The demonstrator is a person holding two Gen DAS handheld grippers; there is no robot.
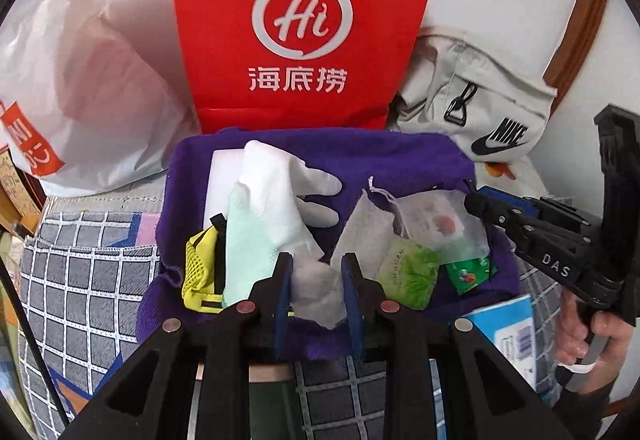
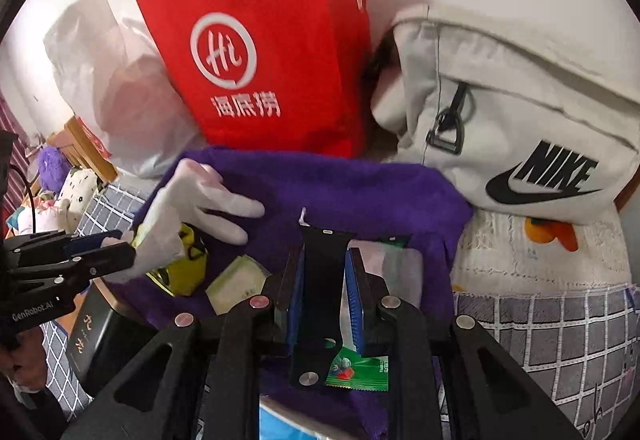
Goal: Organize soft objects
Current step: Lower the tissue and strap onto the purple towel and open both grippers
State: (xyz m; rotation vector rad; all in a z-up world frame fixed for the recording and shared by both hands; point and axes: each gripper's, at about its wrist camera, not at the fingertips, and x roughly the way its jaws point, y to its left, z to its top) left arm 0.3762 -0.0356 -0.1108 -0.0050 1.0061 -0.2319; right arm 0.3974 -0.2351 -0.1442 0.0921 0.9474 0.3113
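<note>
A big red bag (image 1: 300, 24) stands at the back edge of the purple towel (image 1: 400, 156). A grey bag (image 2: 520, 128) lies by the towel's back right corner. The towel is spread on a checked blanket (image 1: 80, 272). A white glove (image 1: 280, 192) lies on the towel's left part, with a yellow pouch (image 1: 200, 268) by the left edge. A green packet (image 1: 408, 272) sits near the middle. The left claw (image 1: 318, 276) is narrow and pinches a white cloth (image 1: 316, 292) at the front edge. The right claw (image 2: 322, 300) squeezes a black strap (image 2: 320, 280) over the right part.
</note>
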